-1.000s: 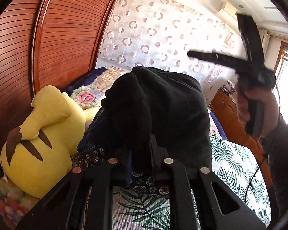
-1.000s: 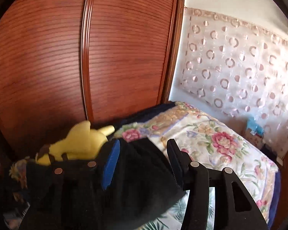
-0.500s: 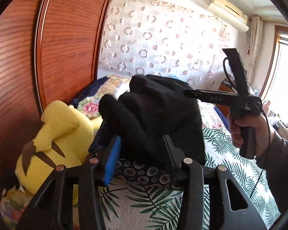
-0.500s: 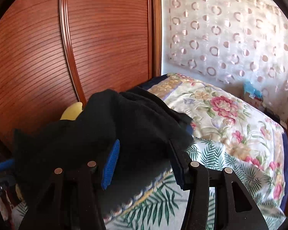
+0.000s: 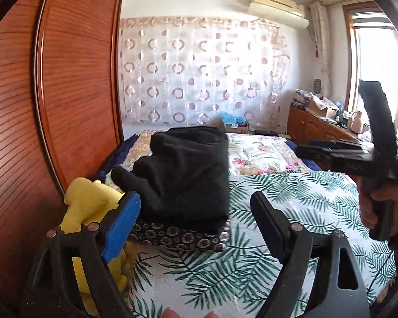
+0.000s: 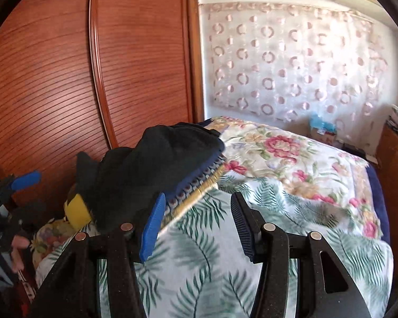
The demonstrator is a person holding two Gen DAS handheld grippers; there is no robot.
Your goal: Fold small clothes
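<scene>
A folded black fleece garment (image 5: 188,175) lies on top of a stack of folded clothes with a dark patterned piece (image 5: 177,235) under it, on the leaf-print bed cover (image 5: 278,193). It also shows in the right wrist view (image 6: 156,169). My left gripper (image 5: 196,220) is open and empty, just in front of the stack. My right gripper (image 6: 196,220) is open and empty, beside the stack's right edge. The right gripper also shows in the left wrist view (image 5: 358,156), held in a hand.
A yellow plush toy (image 5: 90,201) lies left of the stack against the red-brown wardrobe door (image 5: 66,92). A floral quilt (image 6: 291,153) covers the far bed. A wooden dresser (image 5: 318,129) with clutter stands at the right by the window.
Both grippers let go of the black garment and pulled back from it. The left jaws opened wide. The garment now rests on the stack.
</scene>
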